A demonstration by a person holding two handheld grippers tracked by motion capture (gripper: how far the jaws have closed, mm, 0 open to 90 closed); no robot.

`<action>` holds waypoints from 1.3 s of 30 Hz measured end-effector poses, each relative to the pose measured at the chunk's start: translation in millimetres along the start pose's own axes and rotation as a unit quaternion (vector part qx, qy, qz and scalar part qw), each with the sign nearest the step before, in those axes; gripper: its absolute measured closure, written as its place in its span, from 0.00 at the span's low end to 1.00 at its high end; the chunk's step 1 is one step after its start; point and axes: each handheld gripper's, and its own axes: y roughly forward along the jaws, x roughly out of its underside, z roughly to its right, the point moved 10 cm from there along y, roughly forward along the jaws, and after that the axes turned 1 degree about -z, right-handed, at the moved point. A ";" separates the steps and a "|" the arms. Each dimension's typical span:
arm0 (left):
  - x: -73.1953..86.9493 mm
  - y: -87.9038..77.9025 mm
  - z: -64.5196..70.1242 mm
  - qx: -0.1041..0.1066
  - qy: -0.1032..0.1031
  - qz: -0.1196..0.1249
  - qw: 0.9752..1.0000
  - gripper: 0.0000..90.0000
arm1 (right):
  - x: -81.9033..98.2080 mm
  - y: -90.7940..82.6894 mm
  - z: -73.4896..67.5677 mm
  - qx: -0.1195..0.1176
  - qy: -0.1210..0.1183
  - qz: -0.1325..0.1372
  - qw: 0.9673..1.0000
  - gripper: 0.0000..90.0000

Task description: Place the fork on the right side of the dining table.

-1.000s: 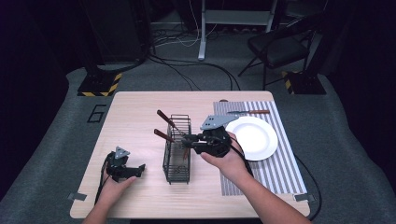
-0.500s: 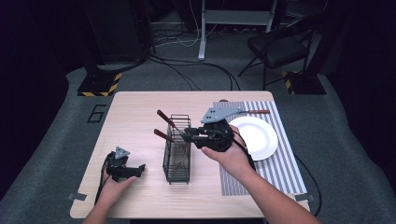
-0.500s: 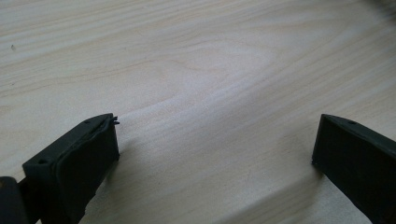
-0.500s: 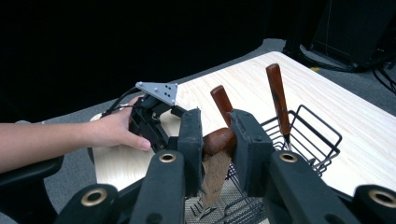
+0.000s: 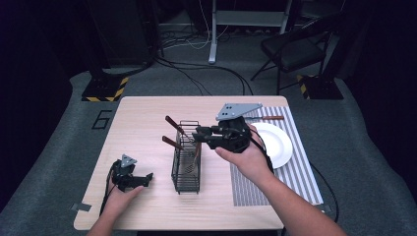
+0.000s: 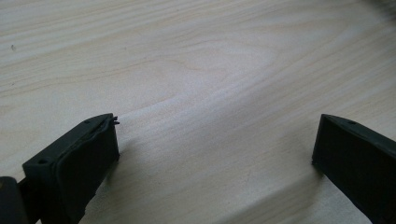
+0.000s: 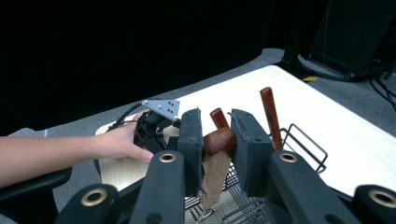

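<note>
While the right gripper (image 7: 216, 140) is clamping its jaws on the brown wooden handle of a utensil (image 7: 219, 140), that utensil's lighter flat part is hanging down into the black wire basket (image 5: 187, 164), so its long axis is running close to upright, handle at the top. In the high view the right gripper (image 5: 201, 133) is hovering over the basket's far end. Two other wooden-handled utensils (image 5: 173, 125) are standing in the basket, leaning with their handles up and toward the table's left side; in the right gripper view one of them (image 7: 270, 116) is rising just beside the jaws. Right of the basket, a striped placemat (image 5: 295, 167) is carrying a white plate (image 5: 278, 147), and another wooden-handled utensil (image 5: 270, 118) is lying across the mat's far edge. Well apart at the near left, the left gripper (image 5: 132, 178) is resting low on the pale wooden table (image 5: 142, 118), its jaws spread wide with bare wood between them. Around the table, grey carpet, cables, a black chair (image 5: 295, 49) and a dark room are showing.
</note>
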 end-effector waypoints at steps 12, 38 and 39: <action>0.0 0.0 0.2 0.000 -0.001 0.000 1.000 0.00 | -17.0 -23.8 7.6 0.005 0.008 0.018 1.000 0.82; 0.0 0.0 0.0 0.000 0.000 0.000 1.000 0.00 | -7.7 -60.3 26.1 0.035 0.011 0.028 0.999 0.82; 0.0 0.0 0.0 -0.001 -0.001 0.000 1.000 0.00 | -5.9 -61.5 27.0 0.036 0.011 0.027 0.999 0.82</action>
